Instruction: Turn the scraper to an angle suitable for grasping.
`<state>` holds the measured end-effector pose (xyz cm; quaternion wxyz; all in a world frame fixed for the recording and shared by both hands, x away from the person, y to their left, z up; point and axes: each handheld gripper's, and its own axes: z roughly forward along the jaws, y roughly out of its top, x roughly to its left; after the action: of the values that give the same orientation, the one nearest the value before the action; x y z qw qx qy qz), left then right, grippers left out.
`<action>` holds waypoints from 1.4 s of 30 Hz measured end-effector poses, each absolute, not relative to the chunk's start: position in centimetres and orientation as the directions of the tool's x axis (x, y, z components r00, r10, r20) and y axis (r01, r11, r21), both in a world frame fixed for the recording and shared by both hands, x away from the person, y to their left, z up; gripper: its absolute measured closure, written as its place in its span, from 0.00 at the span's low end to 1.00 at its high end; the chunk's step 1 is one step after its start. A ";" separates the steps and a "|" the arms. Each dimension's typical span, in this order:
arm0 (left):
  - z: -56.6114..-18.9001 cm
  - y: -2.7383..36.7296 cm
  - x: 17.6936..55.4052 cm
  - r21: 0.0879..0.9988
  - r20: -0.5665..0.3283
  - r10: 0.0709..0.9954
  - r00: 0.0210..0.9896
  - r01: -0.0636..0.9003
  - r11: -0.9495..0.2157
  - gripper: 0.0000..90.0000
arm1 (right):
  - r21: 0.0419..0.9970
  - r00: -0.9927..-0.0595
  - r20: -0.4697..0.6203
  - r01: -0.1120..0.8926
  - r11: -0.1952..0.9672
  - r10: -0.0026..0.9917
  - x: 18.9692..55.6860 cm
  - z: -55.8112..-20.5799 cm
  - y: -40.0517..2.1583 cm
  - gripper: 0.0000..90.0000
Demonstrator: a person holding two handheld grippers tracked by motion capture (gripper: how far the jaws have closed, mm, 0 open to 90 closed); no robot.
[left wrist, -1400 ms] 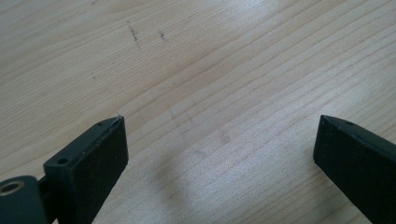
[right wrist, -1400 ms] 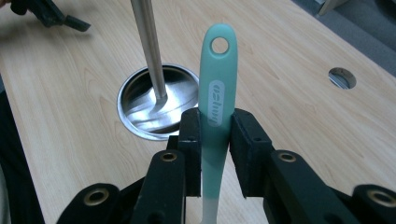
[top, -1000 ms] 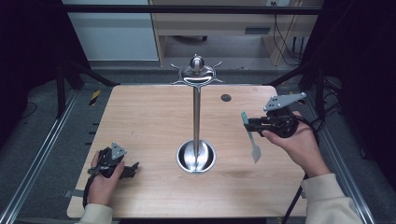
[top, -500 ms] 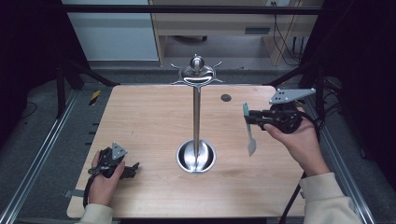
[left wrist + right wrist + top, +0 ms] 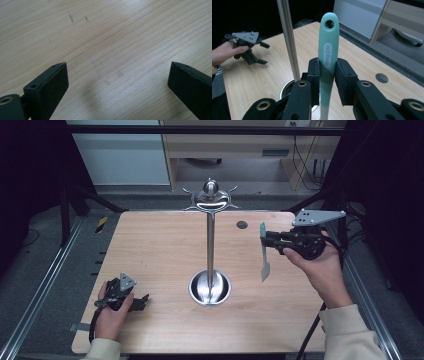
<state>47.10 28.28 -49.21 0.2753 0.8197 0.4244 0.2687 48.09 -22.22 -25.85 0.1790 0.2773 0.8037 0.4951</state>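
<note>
Two pads of your right gripper point(image 5: 327, 82) clamp the spatula point(image 5: 328, 50) mid-handle, held above the table beside the stand point(image 5: 210, 245). Keep its hanging hole upright and line it with a hook up top. Your left gripper point(image 5: 131, 300) rests open.

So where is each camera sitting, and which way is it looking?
High view: above the person's side, looking forward and down at the table; both forearms and hands show.
Left gripper view: on the left gripper, looking down at bare wood between its open jaws.
Right gripper view: on the right gripper, looking across the table past the mint utensil it clamps.
Shared: the high and right gripper views both show the metal stand and the utensil.
</note>
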 end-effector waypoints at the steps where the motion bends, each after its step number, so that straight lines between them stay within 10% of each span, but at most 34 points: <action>1: -49.2 28.3 47.1 0.680 0.207 0.844 0.496 0.548 -0.488 0.03 | 0.897 -0.783 -0.014 0.264 0.354 0.622 48.1 -25.7 -22.2 0.83; 42: -49.2 28.3 47.0 0.680 0.209 0.844 0.495 0.547 -0.489 0.03 | 0.939 -0.834 -0.041 0.156 0.306 0.550 47.2 -20.5 -19.5 0.83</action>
<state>47.05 28.27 -49.17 0.2749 0.8196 0.4240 0.2700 47.16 -19.51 -20.52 0.1809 0.2243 0.7876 0.5447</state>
